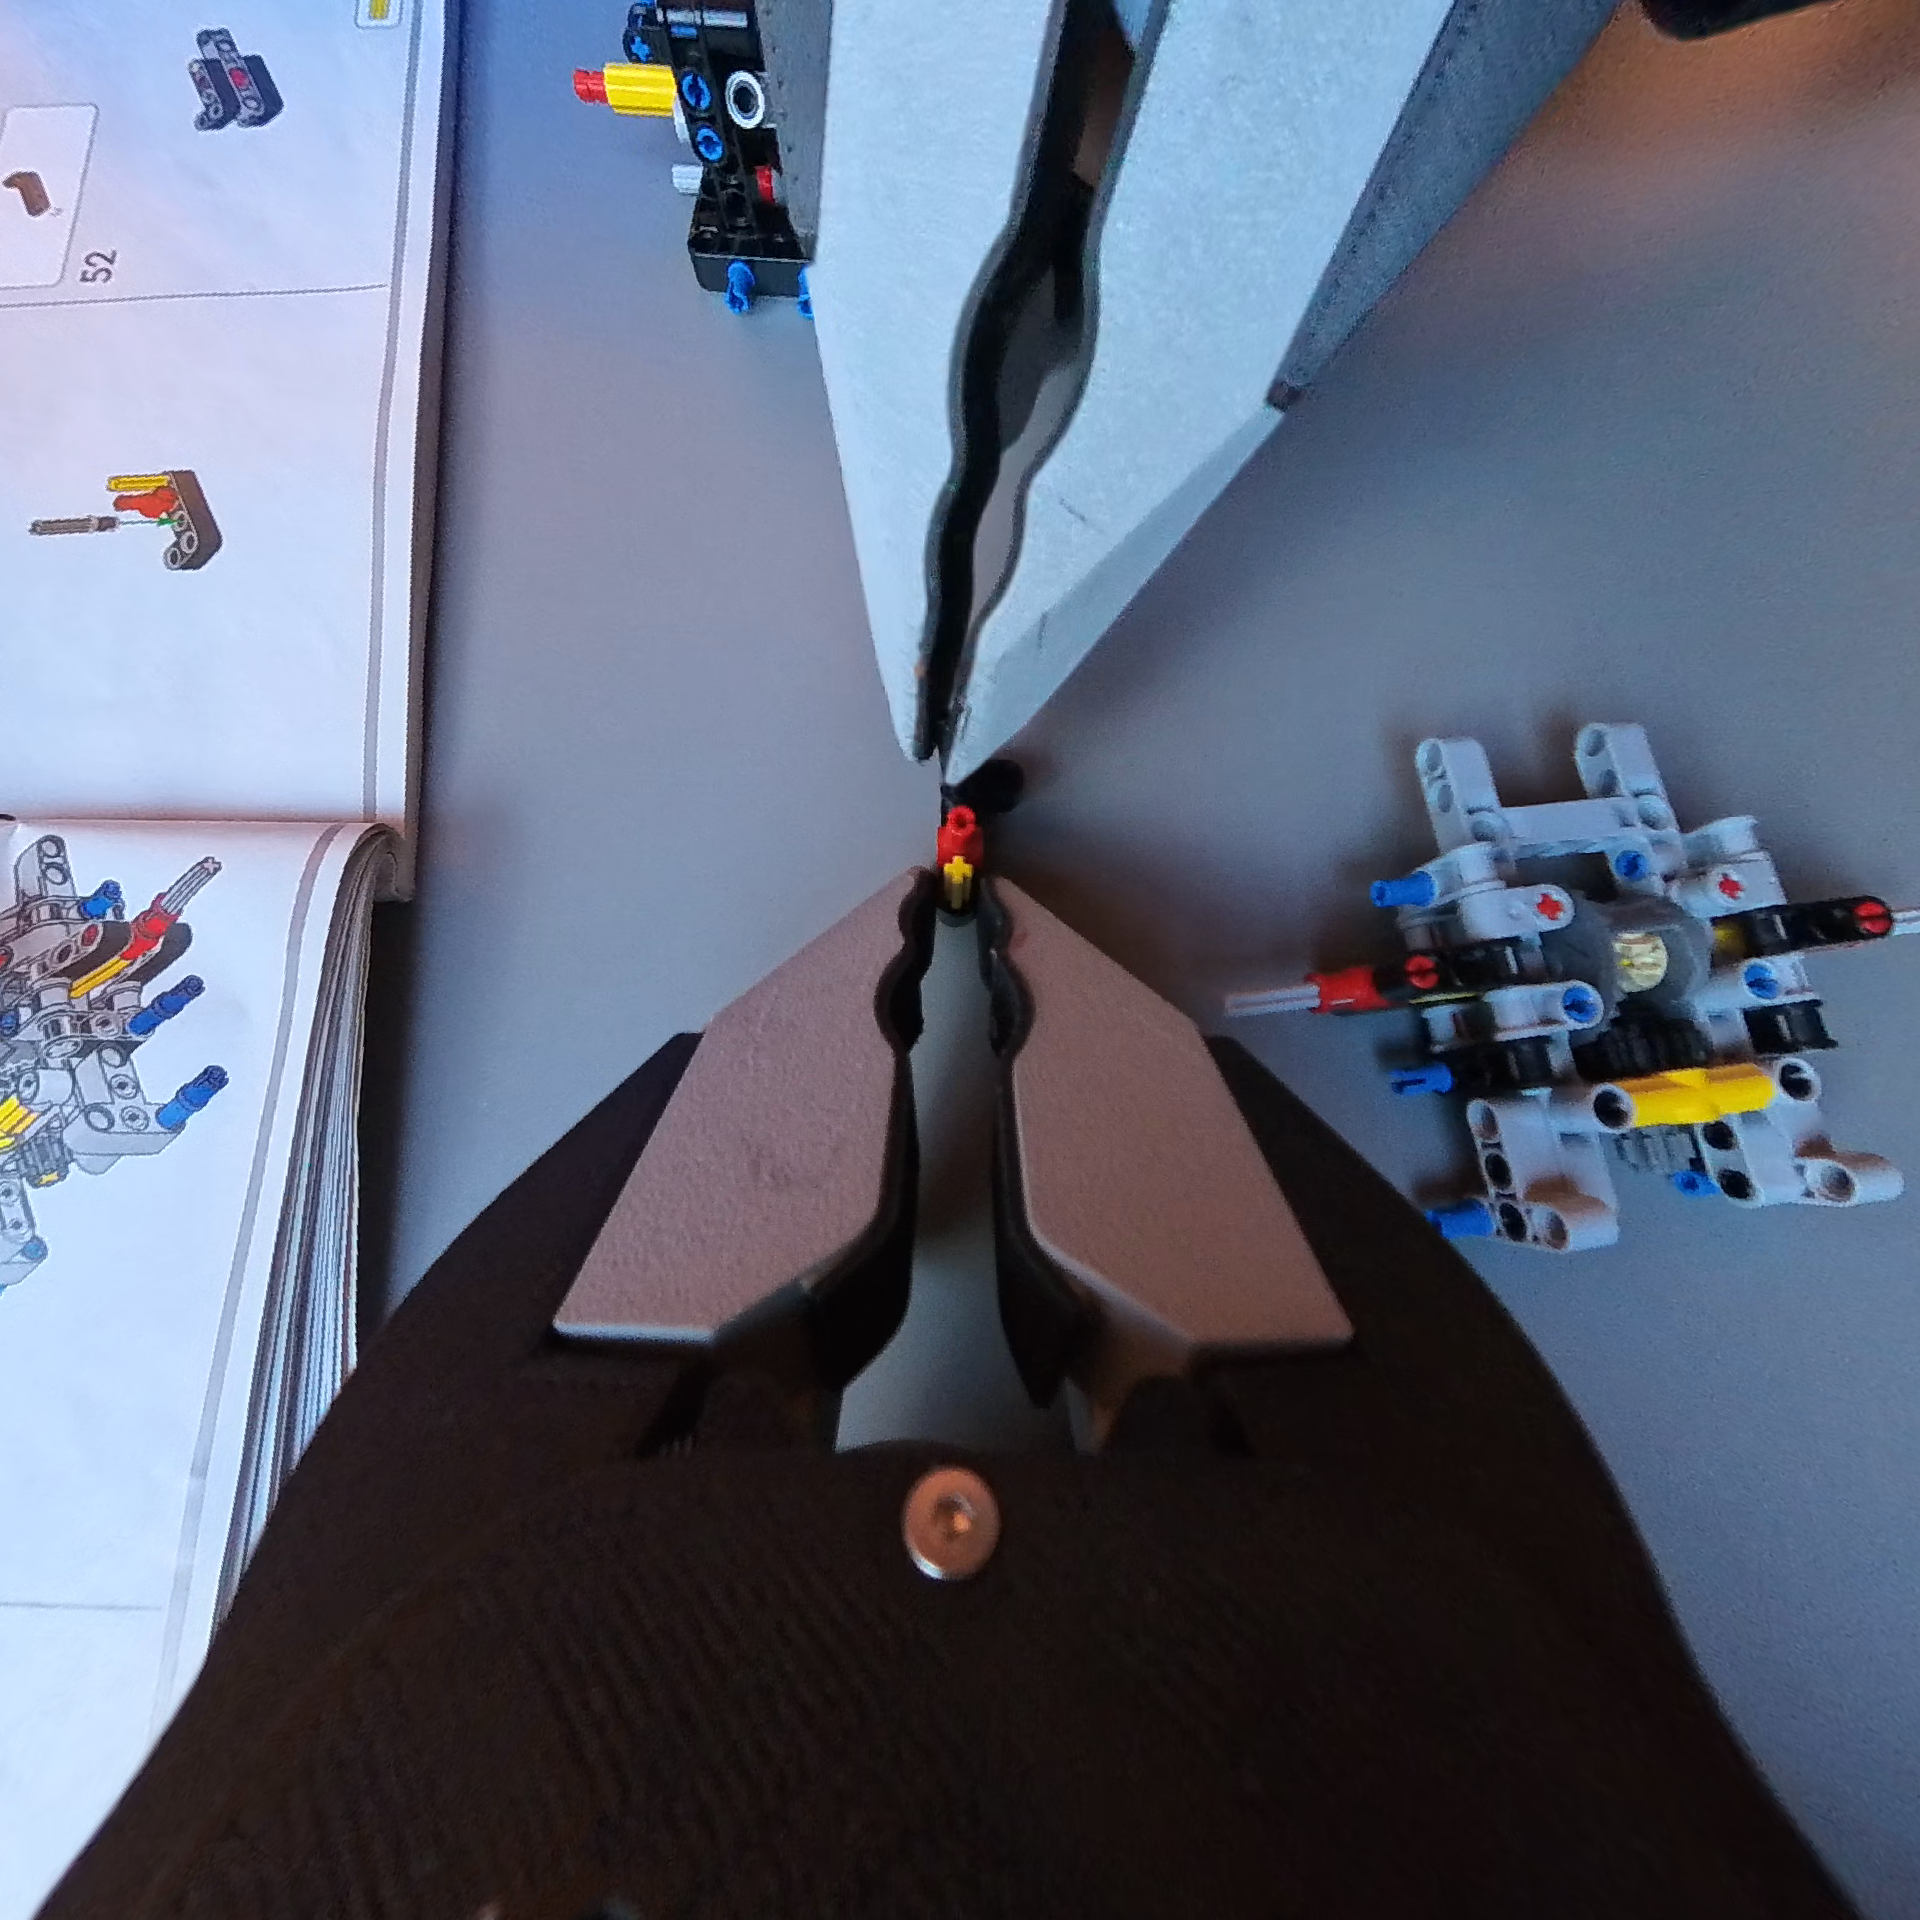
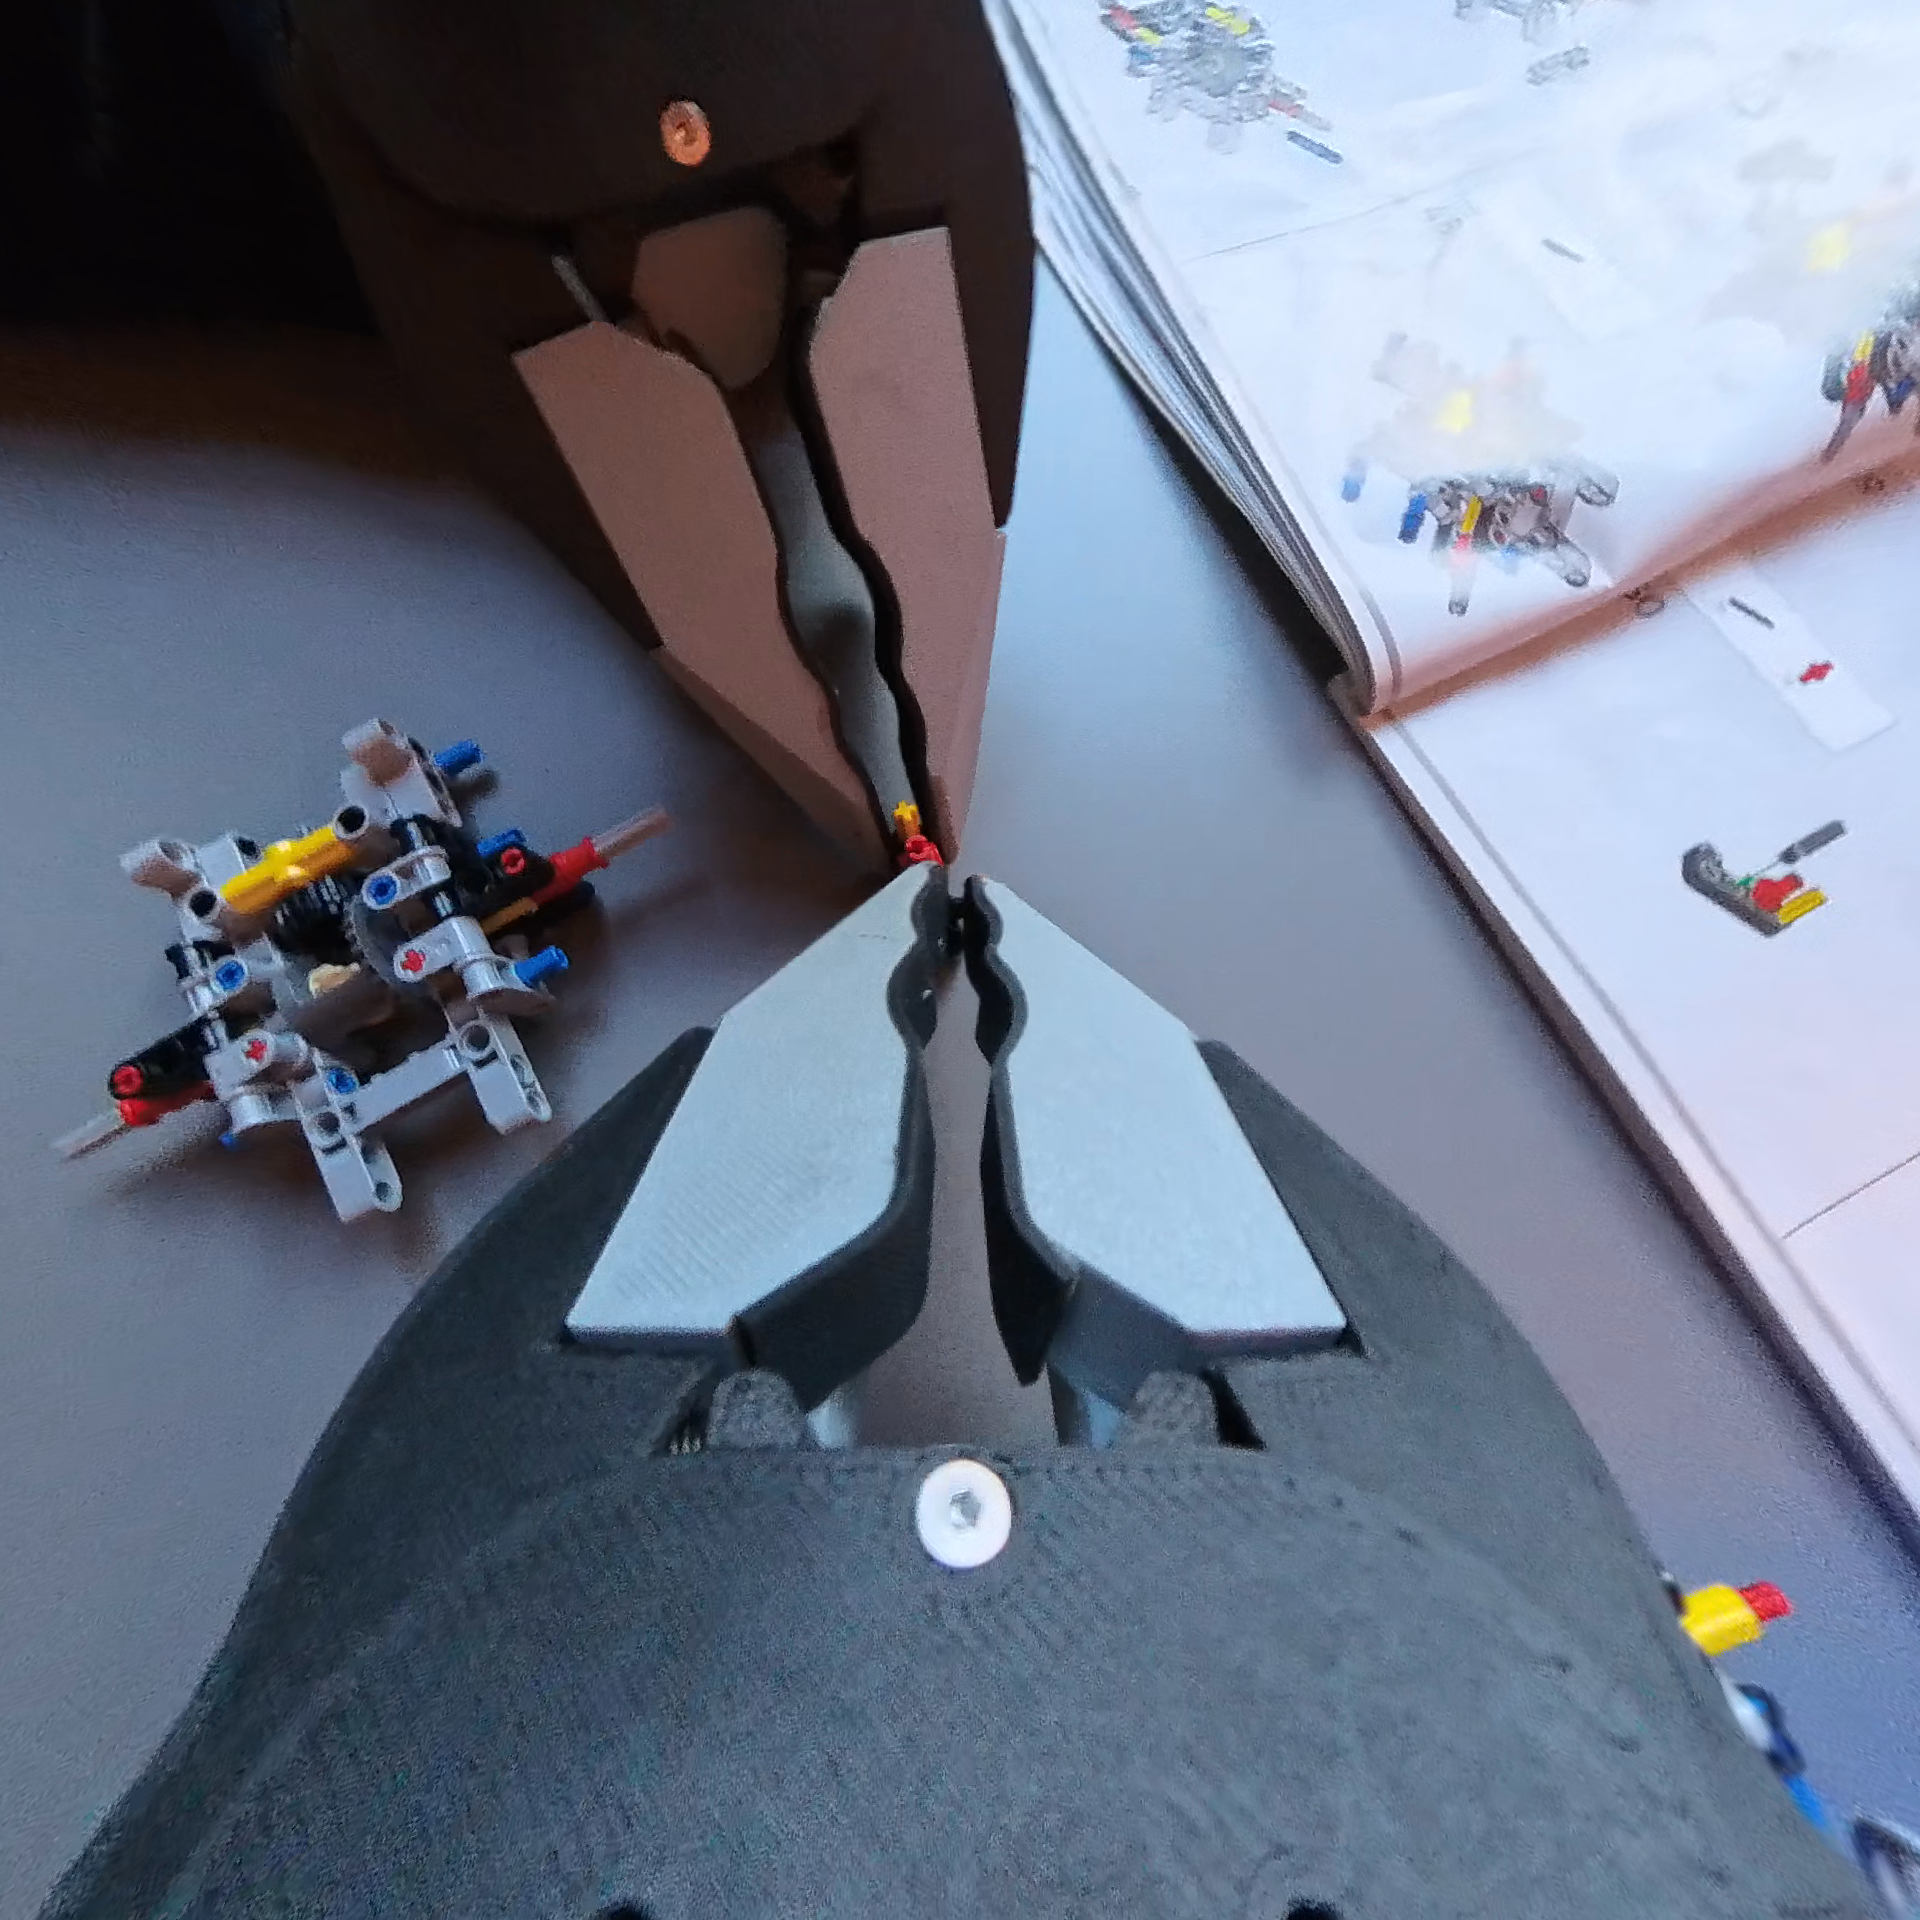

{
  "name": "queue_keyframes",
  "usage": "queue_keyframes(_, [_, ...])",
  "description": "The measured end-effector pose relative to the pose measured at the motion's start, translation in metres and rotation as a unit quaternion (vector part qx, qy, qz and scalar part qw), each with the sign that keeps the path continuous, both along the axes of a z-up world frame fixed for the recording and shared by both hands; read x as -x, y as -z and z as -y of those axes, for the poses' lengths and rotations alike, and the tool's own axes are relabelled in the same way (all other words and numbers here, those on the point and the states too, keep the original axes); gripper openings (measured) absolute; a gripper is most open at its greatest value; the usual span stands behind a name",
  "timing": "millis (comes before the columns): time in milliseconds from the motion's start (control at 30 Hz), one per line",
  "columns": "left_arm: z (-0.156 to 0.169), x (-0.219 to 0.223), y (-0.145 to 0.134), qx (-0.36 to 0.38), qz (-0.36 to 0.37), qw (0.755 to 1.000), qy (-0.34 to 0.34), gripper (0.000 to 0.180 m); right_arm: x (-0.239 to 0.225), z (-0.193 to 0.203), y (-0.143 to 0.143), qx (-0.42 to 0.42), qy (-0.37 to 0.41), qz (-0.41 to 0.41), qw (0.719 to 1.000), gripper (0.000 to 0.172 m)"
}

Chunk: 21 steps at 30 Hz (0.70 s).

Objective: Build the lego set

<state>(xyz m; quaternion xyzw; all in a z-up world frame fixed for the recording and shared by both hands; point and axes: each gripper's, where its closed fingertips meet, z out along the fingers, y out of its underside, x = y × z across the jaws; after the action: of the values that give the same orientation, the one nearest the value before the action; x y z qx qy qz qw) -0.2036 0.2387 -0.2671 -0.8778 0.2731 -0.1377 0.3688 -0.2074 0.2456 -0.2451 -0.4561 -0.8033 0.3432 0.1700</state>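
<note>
My left gripper (image 1: 956,894), with brown fingers, is shut on a tiny assembly: a yellow cross axle (image 1: 957,878) carrying a red bush (image 1: 958,836). The assembly sticks out past the fingertips, just above the grey table (image 1: 644,644). My right gripper (image 2: 951,894), with grey fingers, is shut, and a small black piece (image 1: 997,781) shows at its tips. In the left wrist view the right gripper (image 1: 940,753) comes in from the top, tip to tip with mine, and the black piece touches the red bush. The right wrist view shows the left gripper (image 2: 914,844) with the red bush (image 2: 920,852).
A grey, black and yellow brick model (image 1: 1621,997) lies on the table and also shows in the right wrist view (image 2: 332,966). An open instruction booklet (image 1: 208,520) lies alongside, also in the right wrist view (image 2: 1662,727). A black sub-assembly with yellow, red and blue parts (image 1: 727,135) sits farther off. My left and right fingertips are right by each other.
</note>
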Motion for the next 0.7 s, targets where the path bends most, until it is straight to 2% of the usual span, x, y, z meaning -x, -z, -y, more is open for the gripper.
queue_keyframes(100, [0.002,-0.001,-0.001,0.005,0.009,1.000,0.001,0.008,0.002,-0.007,-0.008,0.066,0.052,0.001,0.996,0.000])
queue_keyframes(200, [0.002,-0.001,-0.002,0.008,0.015,1.000,-0.006,0.025,0.003,-0.012,-0.023,0.150,0.093,-0.013,0.984,0.000])
queue_keyframes(433, [0.007,0.004,-0.004,0.010,0.008,1.000,-0.020,0.036,-0.003,-0.010,-0.033,0.248,0.117,-0.023,0.961,0.000])
queue_keyframes(533, [0.006,0.004,-0.017,-0.015,0.019,0.999,-0.027,0.032,-0.004,-0.008,-0.036,0.266,0.119,-0.026,0.956,0.000])
queue_keyframes(633, [0.000,-0.006,-0.039,-0.056,0.064,0.996,-0.028,0.021,-0.003,-0.004,-0.042,0.300,0.120,-0.032,0.946,0.000])
queue_keyframes(700, [-0.003,-0.007,-0.048,-0.076,0.069,0.994,-0.035,0.017,-0.001,0.002,-0.045,0.320,0.114,-0.034,0.940,0.000])
